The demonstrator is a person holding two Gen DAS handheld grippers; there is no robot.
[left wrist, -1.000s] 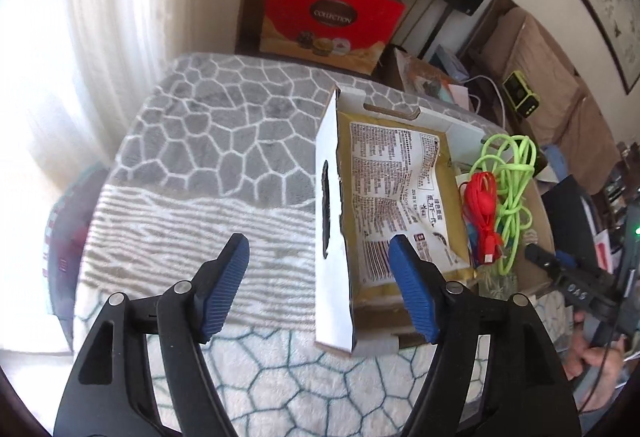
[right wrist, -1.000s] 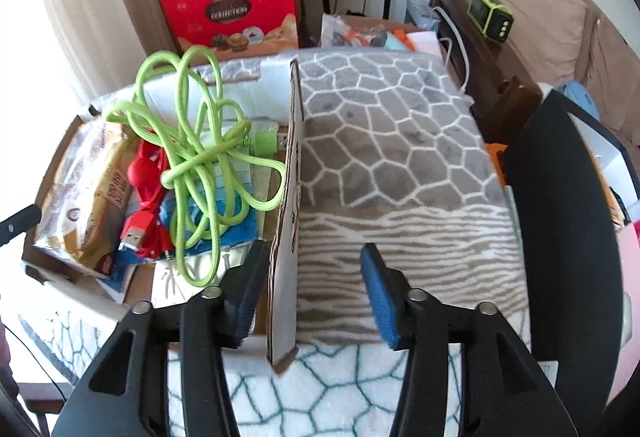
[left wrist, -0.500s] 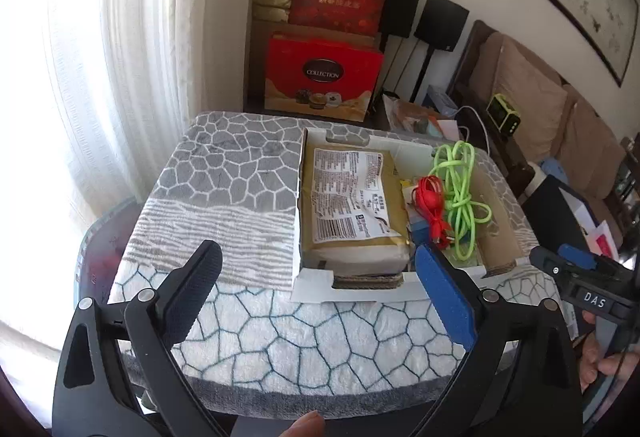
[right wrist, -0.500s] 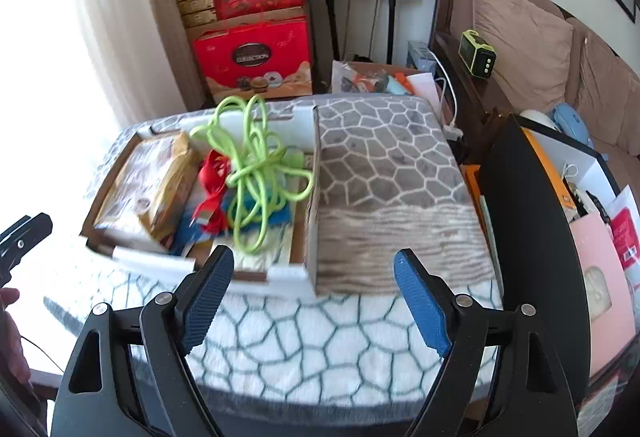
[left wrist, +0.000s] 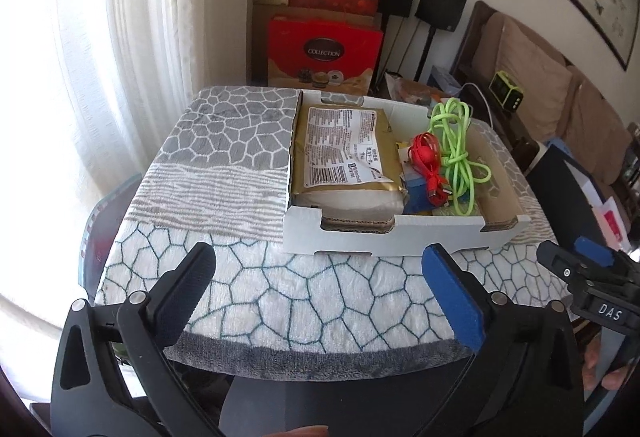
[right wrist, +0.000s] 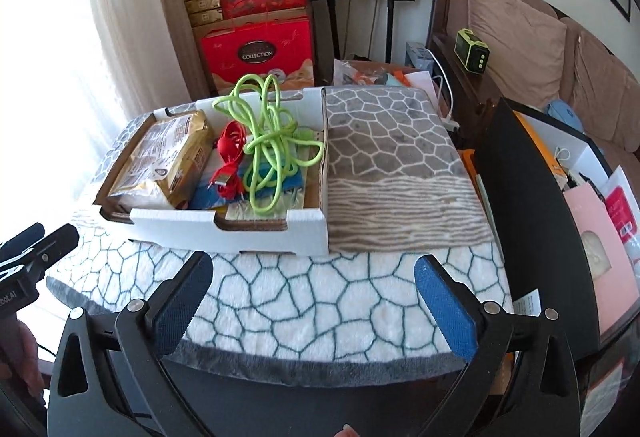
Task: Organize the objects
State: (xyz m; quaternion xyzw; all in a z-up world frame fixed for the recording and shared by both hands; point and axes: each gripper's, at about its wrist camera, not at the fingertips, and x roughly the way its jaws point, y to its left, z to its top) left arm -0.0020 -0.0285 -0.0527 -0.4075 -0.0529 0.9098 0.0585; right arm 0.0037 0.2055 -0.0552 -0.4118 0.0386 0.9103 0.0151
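Observation:
A shallow white cardboard tray [left wrist: 400,237] [right wrist: 256,229] sits on the blanket-covered table. It holds a gold food packet [left wrist: 344,153] [right wrist: 172,161], a red cable [left wrist: 430,165] [right wrist: 230,153], a lime green cable [left wrist: 460,149] [right wrist: 268,133] and blue items underneath. My left gripper [left wrist: 326,293] is open and empty, held back over the table's near edge. My right gripper [right wrist: 320,297] is open and empty, also near the front edge. The right gripper's body shows at the right of the left wrist view [left wrist: 588,277].
The table carries a grey and white patterned blanket [left wrist: 224,141] [right wrist: 392,165]. Red gift boxes [left wrist: 324,53] [right wrist: 256,53] and speakers stand behind it. A sofa [right wrist: 520,49] and a black side unit [right wrist: 532,205] are at the right. A curtain [left wrist: 120,37] hangs left.
Both grippers have pulled back and up from the tray's side walls and opened wide. The tray now lies flat in full view on the table.

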